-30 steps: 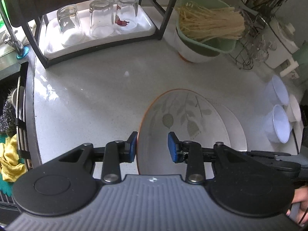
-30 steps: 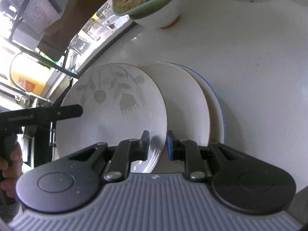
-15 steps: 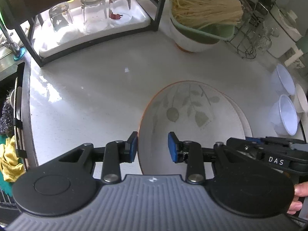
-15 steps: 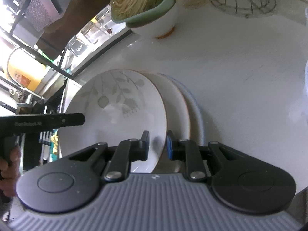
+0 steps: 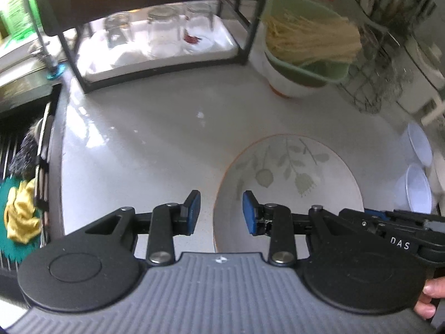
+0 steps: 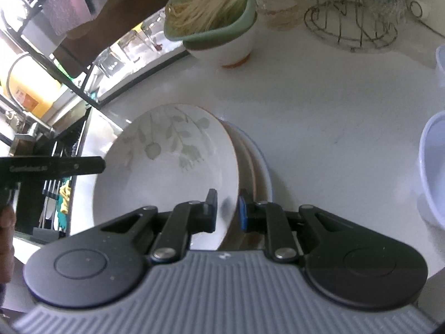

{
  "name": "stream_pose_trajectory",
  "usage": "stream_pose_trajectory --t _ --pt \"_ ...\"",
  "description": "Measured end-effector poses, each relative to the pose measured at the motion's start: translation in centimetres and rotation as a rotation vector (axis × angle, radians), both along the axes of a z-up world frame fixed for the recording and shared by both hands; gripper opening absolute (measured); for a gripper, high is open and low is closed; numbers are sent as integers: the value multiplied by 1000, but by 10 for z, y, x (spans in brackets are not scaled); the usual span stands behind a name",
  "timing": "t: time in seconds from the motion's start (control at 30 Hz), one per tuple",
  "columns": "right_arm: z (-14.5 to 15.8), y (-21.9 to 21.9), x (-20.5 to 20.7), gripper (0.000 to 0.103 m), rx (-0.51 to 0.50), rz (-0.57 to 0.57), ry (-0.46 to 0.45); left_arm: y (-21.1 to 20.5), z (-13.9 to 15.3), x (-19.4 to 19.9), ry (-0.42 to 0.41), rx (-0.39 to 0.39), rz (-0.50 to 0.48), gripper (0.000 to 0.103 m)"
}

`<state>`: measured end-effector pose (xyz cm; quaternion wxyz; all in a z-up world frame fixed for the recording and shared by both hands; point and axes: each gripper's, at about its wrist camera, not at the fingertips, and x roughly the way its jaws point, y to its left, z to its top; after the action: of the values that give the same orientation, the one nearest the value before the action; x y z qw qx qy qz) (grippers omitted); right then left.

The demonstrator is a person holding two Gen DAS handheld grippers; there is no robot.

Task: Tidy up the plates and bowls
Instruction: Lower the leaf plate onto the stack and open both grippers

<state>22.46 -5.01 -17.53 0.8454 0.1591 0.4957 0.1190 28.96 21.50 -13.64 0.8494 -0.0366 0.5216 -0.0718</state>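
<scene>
A white plate with a grey leaf pattern and an orange rim (image 5: 289, 178) (image 6: 172, 167) is tilted up above a stack of plates (image 6: 258, 172) on the pale counter. My right gripper (image 6: 228, 211) grips its near rim, one finger inside the plate and one behind it, and its jaws are closing on that rim. On the opposite side my left gripper (image 5: 221, 211) stands open astride the plate's left rim, with a gap between its left pad and the rim. Two pale blue bowls (image 5: 417, 186) (image 6: 434, 167) sit to the right.
A black rack with upturned glasses on a white tray (image 5: 155, 36) stands at the back. Beside it a green colander of noodles (image 5: 306, 53) rests in a white bowl, with a wire stand (image 5: 372, 89) beyond. The sink with a yellow cloth (image 5: 19, 217) lies at the left edge.
The leaf plate has tipped more upright over the stack, so the plates below show only as thin edges. In the left wrist view it has slid right. The right jaws narrowed slightly.
</scene>
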Motion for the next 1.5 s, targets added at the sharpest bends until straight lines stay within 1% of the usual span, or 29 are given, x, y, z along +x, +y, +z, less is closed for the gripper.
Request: stream_pose_trajectory --t 0.07,0.13,0.3,0.43,0.53,0.73,1.03,1.17,1.3,1.37,1.4,1.5 --pt "1 -4 0 18 10 2 -1 0 5 -7 -18 -16 43 38" --pt "4 -4 -1 18 -3 19 -24 -1 11 -13 -45 -29 78 38" --pt "12 -8 -1 19 -23 68 -58 -10 21 -27 -76 -47 136 38" --pt "17 -9 -2 19 -82 104 -87 -24 28 -38 -95 -41 140 38" --pt "18 -17 -2 18 -47 111 -94 -31 31 -46 -104 -36 142 38" --pt "30 -22 -6 18 -33 125 -138 -43 41 -61 -129 -40 155 38" --pt "71 -48 -28 18 -23 115 -260 -66 78 -88 -218 -49 146 38" --pt "92 -61 -43 18 -23 112 -316 -79 87 -100 -248 -37 154 39" --pt "108 -73 -60 18 -34 120 -370 -92 93 -115 -271 -49 152 40" --pt "115 -79 -69 18 -40 124 -392 -98 96 -123 -283 -51 154 42" --pt "117 -83 -73 18 -40 124 -399 -102 97 -128 -288 -53 155 46" --pt "123 -95 -86 18 -49 123 -422 -114 99 -141 -305 -50 163 52"
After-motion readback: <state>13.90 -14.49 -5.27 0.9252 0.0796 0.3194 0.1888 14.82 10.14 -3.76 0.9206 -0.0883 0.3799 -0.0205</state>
